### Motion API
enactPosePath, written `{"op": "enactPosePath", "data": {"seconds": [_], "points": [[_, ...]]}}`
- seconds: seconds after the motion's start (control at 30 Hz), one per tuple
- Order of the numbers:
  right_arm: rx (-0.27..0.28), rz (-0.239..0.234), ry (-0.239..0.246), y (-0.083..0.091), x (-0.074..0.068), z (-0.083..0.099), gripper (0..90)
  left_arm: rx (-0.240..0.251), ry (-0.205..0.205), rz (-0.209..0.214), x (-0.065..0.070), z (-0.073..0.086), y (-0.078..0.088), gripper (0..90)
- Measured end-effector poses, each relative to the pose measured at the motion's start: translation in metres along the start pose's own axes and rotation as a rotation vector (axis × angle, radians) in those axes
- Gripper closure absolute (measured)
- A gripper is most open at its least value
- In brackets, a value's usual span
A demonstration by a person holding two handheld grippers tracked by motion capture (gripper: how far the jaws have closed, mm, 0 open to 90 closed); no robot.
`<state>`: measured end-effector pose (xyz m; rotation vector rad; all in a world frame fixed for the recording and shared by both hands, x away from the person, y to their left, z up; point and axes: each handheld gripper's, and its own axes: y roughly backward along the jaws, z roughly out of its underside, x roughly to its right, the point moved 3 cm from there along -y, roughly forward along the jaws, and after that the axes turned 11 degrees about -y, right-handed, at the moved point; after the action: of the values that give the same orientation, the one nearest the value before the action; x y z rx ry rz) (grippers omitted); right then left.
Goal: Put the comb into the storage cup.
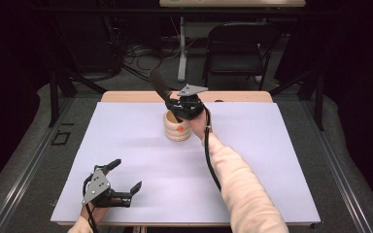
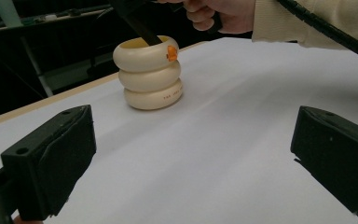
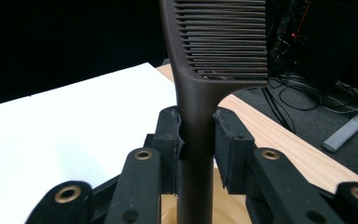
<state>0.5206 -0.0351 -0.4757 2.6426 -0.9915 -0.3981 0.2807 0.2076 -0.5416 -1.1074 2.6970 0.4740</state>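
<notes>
On the matte white table [image 1: 272,160], right gripper [image 3: 196,140] clamps a ridged comb [image 3: 214,42]; left gripper [image 1: 121,182] gapes.

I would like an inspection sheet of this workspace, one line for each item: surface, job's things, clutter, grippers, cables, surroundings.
Surface: white sheet over a wooden table.
Job's things: cream ribbed three-ring holder standing upright; dark brown plastic comb, its handle reaching down into the holder.
Clutter: nothing seen.
Grippers: right gripper shut on the comb's handle above the holder; left gripper open, holding nothing, at the near left corner.
Cables: black cable trailing from the right gripper along the sleeve.
Surroundings: black folding chair, floor cables, dark curtains.
</notes>
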Motion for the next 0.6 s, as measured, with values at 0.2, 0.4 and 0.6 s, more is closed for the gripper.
{"op": "enactPosePath", "data": {"seconds": [0.2, 0.4, 0.6], "points": [[-0.010, 0.003, 0.001, 0.0001, 0.0015, 0.0014, 72.2, -0.001, 0.000, 0.000, 0.0000, 0.0000, 0.0000, 0.1], [-0.013, 0.003, -0.001, -0.0004, 0.0019, 0.0027, 72.2, -0.001, -0.002, 0.000, -0.0001, 0.0000, 0.0001, 0.1], [-0.023, 0.005, 0.005, -0.0002, 0.0023, 0.0039, 72.2, -0.001, 0.000, -0.002, 0.0000, 0.0000, 0.0002, 0.1]]}}
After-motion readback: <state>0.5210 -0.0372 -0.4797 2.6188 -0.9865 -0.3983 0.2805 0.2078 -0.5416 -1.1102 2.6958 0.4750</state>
